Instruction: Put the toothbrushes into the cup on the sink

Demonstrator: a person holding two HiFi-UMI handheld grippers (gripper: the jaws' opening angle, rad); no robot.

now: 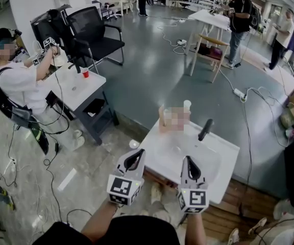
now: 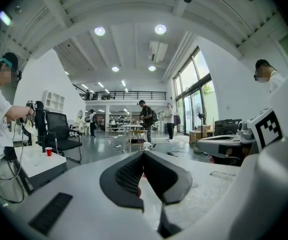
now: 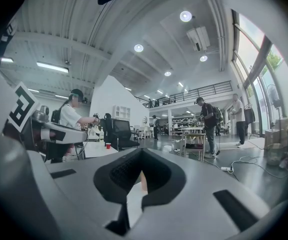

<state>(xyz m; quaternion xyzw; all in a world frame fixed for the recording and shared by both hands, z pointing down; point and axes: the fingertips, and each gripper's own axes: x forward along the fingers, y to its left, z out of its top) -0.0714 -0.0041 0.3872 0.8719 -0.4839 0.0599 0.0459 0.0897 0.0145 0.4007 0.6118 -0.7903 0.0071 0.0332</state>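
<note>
A white sink (image 1: 160, 154) with a black faucet (image 1: 205, 129) stands just in front of me. A white cup (image 1: 187, 105) sits on its far rim, next to a pinkish object (image 1: 162, 121) partly hidden by a mosaic patch. I cannot make out any toothbrushes. My left gripper (image 1: 136, 154) hovers over the sink's near left part and my right gripper (image 1: 188, 161) over its near middle. Both are shut with nothing held. In the left gripper view (image 2: 143, 154) and the right gripper view (image 3: 141, 152) the dark pads meet, pointing out across the room.
At the left a seated person works at a white table (image 1: 73, 93) with a red cup (image 1: 85, 73), black chairs (image 1: 93, 32) behind. Cables and a power strip (image 1: 239, 92) lie on the grey floor. A wooden stool (image 1: 208, 50) and standing people are at the back right.
</note>
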